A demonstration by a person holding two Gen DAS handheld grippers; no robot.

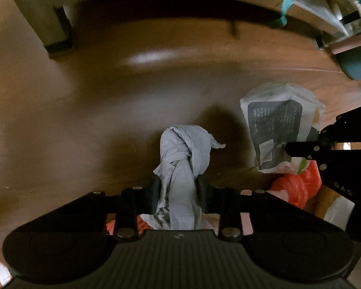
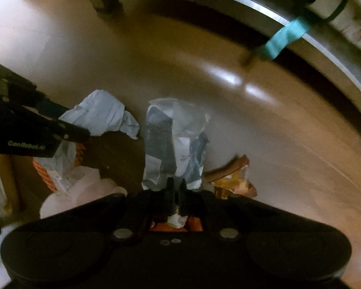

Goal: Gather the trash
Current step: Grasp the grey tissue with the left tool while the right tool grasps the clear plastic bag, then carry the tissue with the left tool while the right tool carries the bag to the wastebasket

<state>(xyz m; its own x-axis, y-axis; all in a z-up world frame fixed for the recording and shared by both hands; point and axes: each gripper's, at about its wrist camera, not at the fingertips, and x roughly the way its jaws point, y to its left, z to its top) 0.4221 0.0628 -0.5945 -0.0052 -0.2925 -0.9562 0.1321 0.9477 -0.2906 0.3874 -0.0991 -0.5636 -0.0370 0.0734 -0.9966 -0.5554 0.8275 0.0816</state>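
Crumpled grey paper (image 1: 180,159): light, soft, crushable; left hand-held gripper (image 1: 179,192) pinches its twisted middle above the floor (image 1: 84,110). Printed plastic wrapper (image 2: 173,144): thin, slippery; right hand-held gripper (image 2: 177,187) clamped on its lower edge. I judge both holds adequate.

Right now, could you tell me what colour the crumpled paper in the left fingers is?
The crumpled paper is pale grey-blue, clearest in the left wrist view.

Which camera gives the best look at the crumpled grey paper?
The left wrist view: the crumpled grey paper sits centred and pinched in the left gripper. The right wrist view shows it off to the side, blurred and partly behind that gripper.
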